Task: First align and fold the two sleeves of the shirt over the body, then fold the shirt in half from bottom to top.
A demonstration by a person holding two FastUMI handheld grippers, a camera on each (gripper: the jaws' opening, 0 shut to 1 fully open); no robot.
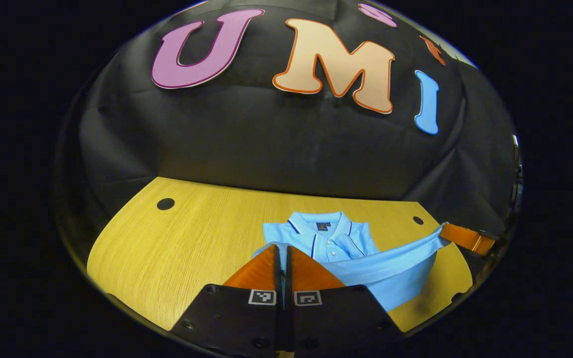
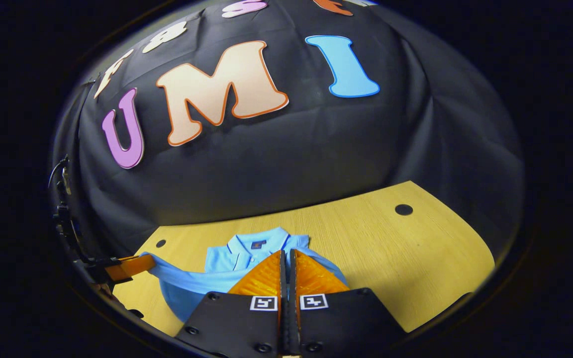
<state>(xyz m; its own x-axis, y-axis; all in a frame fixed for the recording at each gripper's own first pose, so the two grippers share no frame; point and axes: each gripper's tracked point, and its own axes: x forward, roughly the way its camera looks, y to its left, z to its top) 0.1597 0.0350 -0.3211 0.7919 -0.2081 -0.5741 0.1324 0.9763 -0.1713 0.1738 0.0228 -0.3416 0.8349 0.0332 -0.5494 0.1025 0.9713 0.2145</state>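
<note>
A light blue polo shirt (image 1: 336, 243) lies on the wooden table (image 1: 182, 248), its collar (image 1: 322, 226) toward the booth wall. Its bottom hem (image 1: 391, 261) is lifted off the table and stretched as a band between both grippers. My left gripper (image 1: 282, 247) is shut on one corner of the hem. The right gripper (image 1: 465, 238) grips the other corner at the far right of the left gripper view. In the right gripper view, my right gripper (image 2: 286, 252) is shut on the shirt (image 2: 227, 268), and the left gripper (image 2: 127, 266) holds the hem at the left.
The table has round black cable holes (image 1: 165, 204) (image 1: 418, 220) near its back corners. Bare wood (image 2: 406, 258) spreads to the right of the shirt in the right gripper view. The black cloth wall stands right behind the table.
</note>
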